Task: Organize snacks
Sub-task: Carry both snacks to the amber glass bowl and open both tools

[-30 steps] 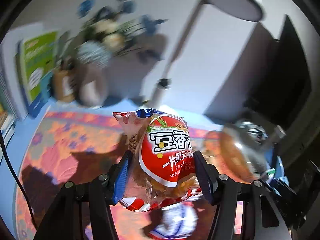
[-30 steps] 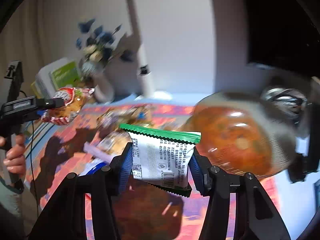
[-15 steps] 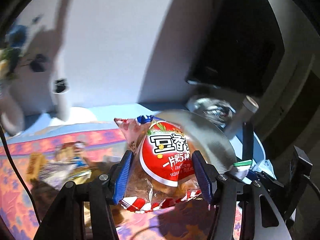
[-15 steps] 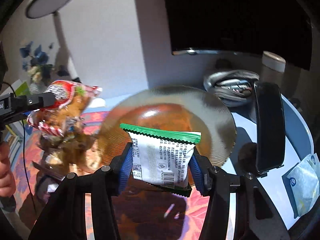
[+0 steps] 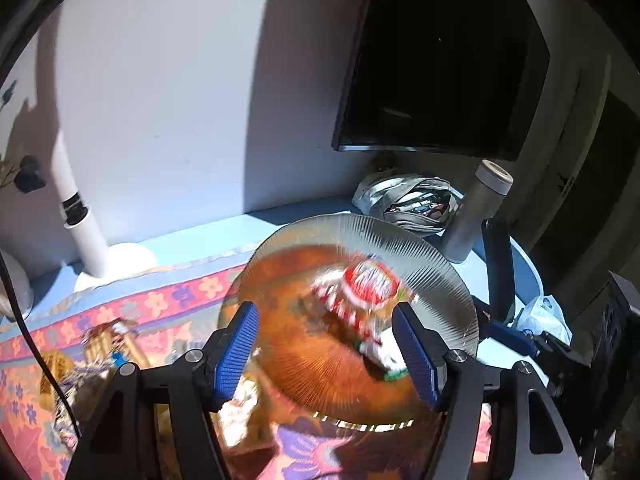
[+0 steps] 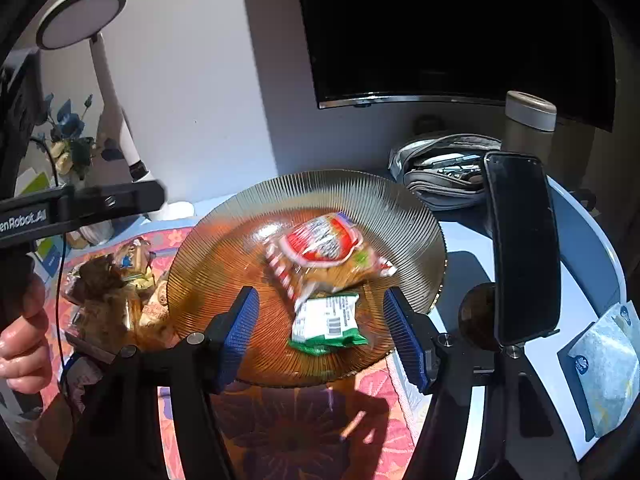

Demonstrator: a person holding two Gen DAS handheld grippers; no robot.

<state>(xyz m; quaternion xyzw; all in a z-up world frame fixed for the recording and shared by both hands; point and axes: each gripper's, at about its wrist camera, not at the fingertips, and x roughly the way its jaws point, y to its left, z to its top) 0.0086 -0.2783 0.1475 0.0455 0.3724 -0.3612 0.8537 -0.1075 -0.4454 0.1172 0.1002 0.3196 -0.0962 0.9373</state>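
Left tool (image 5: 326, 354) and right tool (image 6: 322, 330), jaws just opened, empty; red packet (image 6: 324, 248) and green packet (image 6: 326, 320) lie on glass plate (image 6: 224, 240) ahead.

This looks like a lived-in room of a home, with a desk pushed against a plain white wall (image 6: 208, 80). A dark flat screen (image 6: 456, 28) stands at the back of the pale blue surface (image 6: 588, 248). A white desk lamp with a round head (image 6: 82, 16) rises on the left, beside a small bunch of blue and cream artificial flowers (image 6: 70, 136). A flowered orange and pink cloth (image 5: 168, 300) covers part of the surface, and a grey pencil case stuffed with pens (image 6: 444, 172) lies near a grey cylindrical flask (image 6: 528, 124).
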